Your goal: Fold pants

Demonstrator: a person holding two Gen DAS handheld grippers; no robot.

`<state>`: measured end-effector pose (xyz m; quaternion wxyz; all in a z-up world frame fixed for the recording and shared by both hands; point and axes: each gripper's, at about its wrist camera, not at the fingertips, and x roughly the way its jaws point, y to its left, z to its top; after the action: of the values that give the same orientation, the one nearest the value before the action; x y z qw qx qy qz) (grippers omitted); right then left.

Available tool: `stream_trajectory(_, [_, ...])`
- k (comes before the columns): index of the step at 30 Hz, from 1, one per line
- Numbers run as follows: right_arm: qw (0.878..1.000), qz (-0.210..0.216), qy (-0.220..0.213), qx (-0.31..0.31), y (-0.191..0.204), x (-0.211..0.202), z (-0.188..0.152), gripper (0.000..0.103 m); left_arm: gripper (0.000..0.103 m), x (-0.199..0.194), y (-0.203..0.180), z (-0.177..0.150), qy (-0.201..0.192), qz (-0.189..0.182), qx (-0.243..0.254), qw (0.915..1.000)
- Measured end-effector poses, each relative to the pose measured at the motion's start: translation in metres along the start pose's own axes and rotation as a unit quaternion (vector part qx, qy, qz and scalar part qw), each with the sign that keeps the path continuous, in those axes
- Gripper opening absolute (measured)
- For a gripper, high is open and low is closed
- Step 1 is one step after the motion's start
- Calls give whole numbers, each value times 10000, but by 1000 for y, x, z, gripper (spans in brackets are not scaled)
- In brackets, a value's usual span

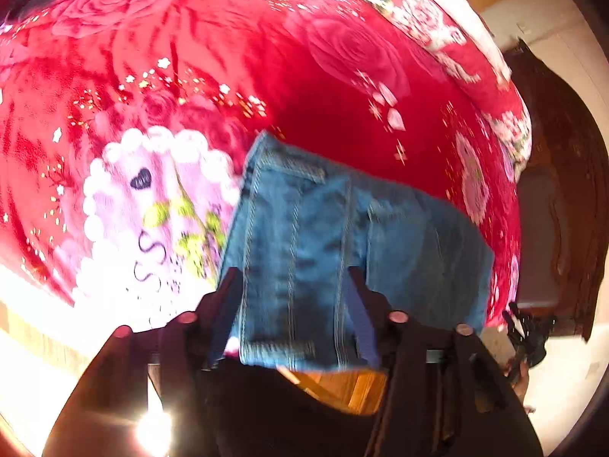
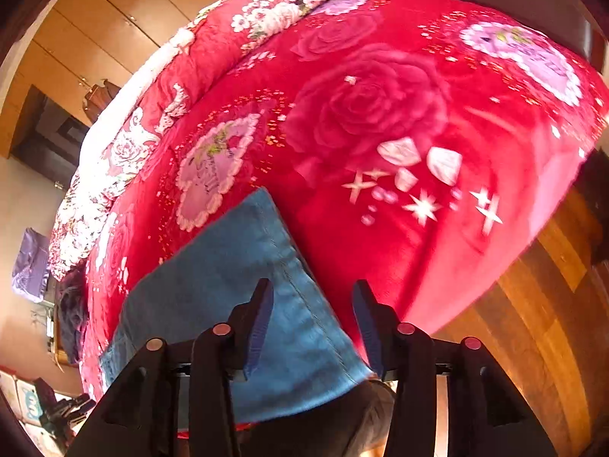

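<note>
My left tongs [image 1: 293, 278] point steeply down at the pants [image 1: 342, 236], a pair of blue jeans lying folded on the bed's red blanket [image 1: 335, 87]. The two fingers stand apart, one on each side of a strip of denim, and I see a gap between the blue pads and the cloth, so these tongs are released, with the jeans lying loose between them. From this side the stitched seams and the hem of the folded bundle run toward me, and its near edge reaches the edge of the bed, above the wooden floor [image 1: 342, 388].

My right tongs [image 2: 314, 289] are parted too. Their left finger [image 2: 259, 320] hovers over the smooth blue face of the pants [image 2: 213, 285], while the right finger [image 2: 365, 316] hangs over the red blanket [image 2: 380, 114] just beside the denim's edge. Nothing is pinched here; the pads press on no cloth. In this view the jeans lie as a flat, roughly rectangular fold near the corner of the bed, one corner pointing away from me toward a pink heart print [image 2: 213, 175] on the blanket.

The picture is blurred, so finer detail of the folds is hard to read. Beyond the bed I see wooden wardrobe doors [image 2: 114, 26] and brown floorboards [image 2: 533, 304] at the right.
</note>
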<state>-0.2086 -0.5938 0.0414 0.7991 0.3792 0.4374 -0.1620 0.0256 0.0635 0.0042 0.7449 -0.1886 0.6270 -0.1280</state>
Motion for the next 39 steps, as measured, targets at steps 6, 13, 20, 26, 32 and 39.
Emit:
stream_trajectory(6, [9875, 1015, 648, -1014, 127, 73, 17, 48, 56, 58, -1, 34, 436, -144, -598, 9972])
stream_trajectory(13, [9520, 1015, 1702, -2332, 256, 178, -6, 43, 56, 63, -14, 32, 494, -111, -327, 9982])
stream_trajectory(20, [8808, 745, 2474, -3969, 303, 191, -71, 43, 56, 58, -5, 44, 357, 54, -32, 9993])
stream_trajectory(26, [8837, 405, 2364, -4019, 306, 207, -66, 37, 56, 84, -12, 51, 666, -104, -48, 9977])
stream_trajectory(32, [8747, 566, 1519, -4568, 338, 177, -57, 2, 22, 62, -27, 40, 266, -247, -29, 9993])
stream_trajectory(39, [9061, 100, 1536, -3941, 318, 208, -45, 19, 23, 64, -11, 44, 231, 216, -315, 9990])
